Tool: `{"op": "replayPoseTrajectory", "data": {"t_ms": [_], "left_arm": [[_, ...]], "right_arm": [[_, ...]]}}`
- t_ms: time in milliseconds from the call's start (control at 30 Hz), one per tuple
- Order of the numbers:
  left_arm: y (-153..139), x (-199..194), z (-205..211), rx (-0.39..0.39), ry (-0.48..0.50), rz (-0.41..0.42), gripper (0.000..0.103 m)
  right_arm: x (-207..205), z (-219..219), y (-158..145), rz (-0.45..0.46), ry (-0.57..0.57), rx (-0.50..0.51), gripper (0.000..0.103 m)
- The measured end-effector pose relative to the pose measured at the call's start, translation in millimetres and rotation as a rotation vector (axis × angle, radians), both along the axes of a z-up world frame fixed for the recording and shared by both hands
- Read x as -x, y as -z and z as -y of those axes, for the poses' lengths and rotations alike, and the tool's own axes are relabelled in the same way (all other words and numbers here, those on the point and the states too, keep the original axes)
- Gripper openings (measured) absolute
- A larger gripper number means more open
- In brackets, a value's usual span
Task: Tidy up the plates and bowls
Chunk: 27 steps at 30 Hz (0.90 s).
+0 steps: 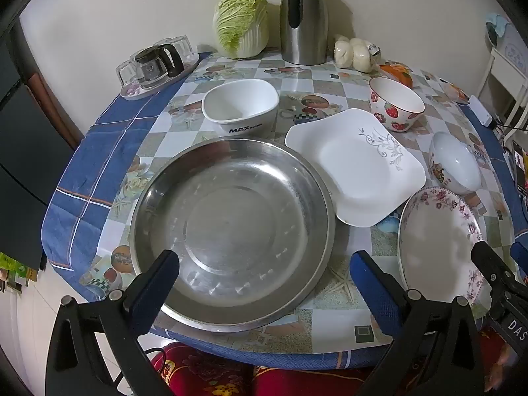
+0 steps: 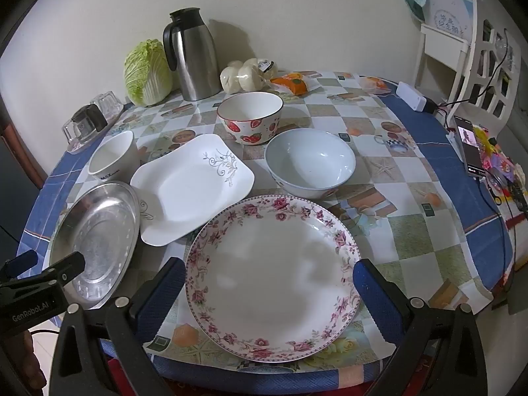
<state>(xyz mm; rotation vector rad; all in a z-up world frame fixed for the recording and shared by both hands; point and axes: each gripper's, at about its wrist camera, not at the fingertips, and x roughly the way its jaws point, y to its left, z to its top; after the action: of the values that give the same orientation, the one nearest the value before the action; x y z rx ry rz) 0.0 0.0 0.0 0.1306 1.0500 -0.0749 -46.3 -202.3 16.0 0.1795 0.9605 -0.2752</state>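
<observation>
A large steel plate [image 1: 231, 231] [image 2: 95, 234] lies at the near left of the table, and my left gripper [image 1: 264, 275] hovers open above its near rim. A flowered round plate [image 2: 274, 277] [image 1: 439, 247] lies near the front edge, with my right gripper [image 2: 269, 280] open above it, its fingers spread to either side. Between them rests a square white plate [image 1: 356, 168] [image 2: 191, 188]. Farther back stand a white square bowl [image 1: 241, 105] [image 2: 114, 158], a strawberry bowl [image 1: 396, 104] [image 2: 250, 117] and a pale round bowl [image 2: 310, 163] [image 1: 455, 165].
Along the wall stand a steel jug [image 1: 303, 19] [image 2: 193, 54], a cabbage [image 1: 241, 24], bagged buns [image 1: 354, 51] and a tray with glasses and a small pot [image 1: 155, 64]. A phone [image 2: 468, 145] and cables lie at the right edge. A white chair [image 2: 468, 56] stands beyond.
</observation>
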Motion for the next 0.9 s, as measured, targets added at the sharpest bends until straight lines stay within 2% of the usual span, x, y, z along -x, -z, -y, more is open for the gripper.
{"op": "replayPoseTrajectory", "data": {"t_ms": [900], "left_arm": [[1.7, 0.3, -1.5, -0.009, 0.002, -0.002, 0.103]], "right_arm": [[-1.9, 0.0, 3.8, -0.003, 0.000, -0.005, 0.103]]}}
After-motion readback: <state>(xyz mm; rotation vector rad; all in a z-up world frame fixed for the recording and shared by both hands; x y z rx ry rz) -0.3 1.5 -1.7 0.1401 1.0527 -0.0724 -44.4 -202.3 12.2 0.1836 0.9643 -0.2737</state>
